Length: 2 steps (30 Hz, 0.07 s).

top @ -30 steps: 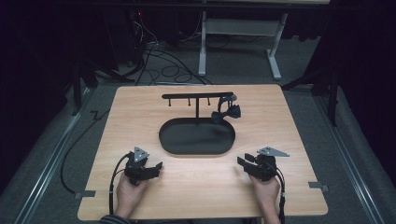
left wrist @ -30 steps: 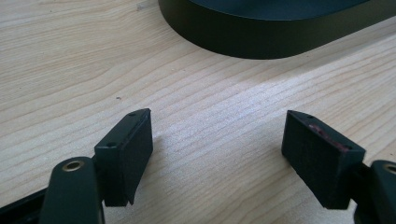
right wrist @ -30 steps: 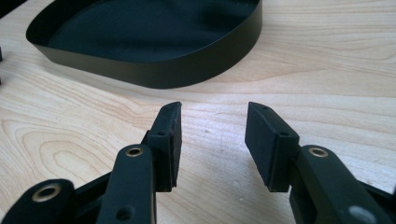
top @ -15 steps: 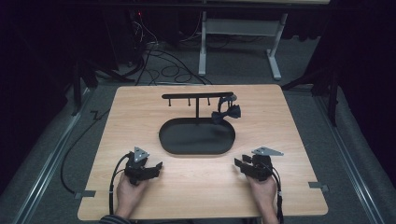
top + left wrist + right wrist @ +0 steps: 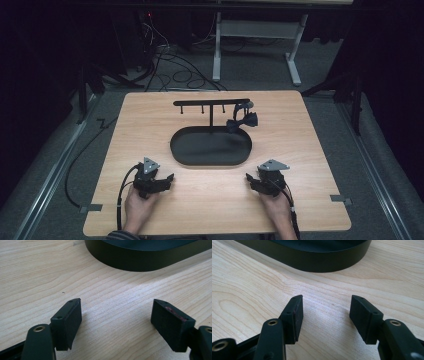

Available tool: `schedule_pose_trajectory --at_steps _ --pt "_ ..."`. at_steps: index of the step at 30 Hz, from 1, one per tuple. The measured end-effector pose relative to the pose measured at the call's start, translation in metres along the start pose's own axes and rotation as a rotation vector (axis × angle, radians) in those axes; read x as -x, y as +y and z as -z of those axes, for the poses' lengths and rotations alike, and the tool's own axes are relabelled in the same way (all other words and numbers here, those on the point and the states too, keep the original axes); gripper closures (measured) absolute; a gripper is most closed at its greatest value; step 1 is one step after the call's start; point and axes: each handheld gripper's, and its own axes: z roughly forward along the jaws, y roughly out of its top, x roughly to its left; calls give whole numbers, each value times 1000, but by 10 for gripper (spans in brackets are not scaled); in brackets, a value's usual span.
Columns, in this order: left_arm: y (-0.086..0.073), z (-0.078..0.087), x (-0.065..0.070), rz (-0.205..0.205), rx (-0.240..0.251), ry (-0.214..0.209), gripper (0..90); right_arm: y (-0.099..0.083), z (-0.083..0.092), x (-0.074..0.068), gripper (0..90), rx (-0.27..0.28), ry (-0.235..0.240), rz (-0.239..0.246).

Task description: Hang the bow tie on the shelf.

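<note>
1. Both pairs of jaws stand apart with nothing between them; those of my right gripper [image 5: 254,182] have just been opening over bare wood.
2. My left gripper [image 5: 165,181] rests low over the near left part of the bench [image 5: 310,150], its jaws released and pointing toward the tray.
3. Each gripper sits in one of my hands, well apart from the other, either side of the near end of the tray.
4. Between and beyond them lies the black oval tray [image 5: 180,147], flat on the bench at its middle; its dark wall shows in the left gripper view [image 5: 130,263] and in the right gripper view [image 5: 312,262].
5. A black T-shaped stand [image 5: 212,103] rises from the tray's far side.
6. A dark bow tie [image 5: 242,122] hangs from the stand's right end, just above the tray's far right rim.
</note>
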Motion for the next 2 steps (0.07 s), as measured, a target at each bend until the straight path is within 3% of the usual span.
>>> schedule_pose_trajectory --at_steps 2 --pt "0 0 0 0 0 0 254 0 0 0 458 0 0 1"
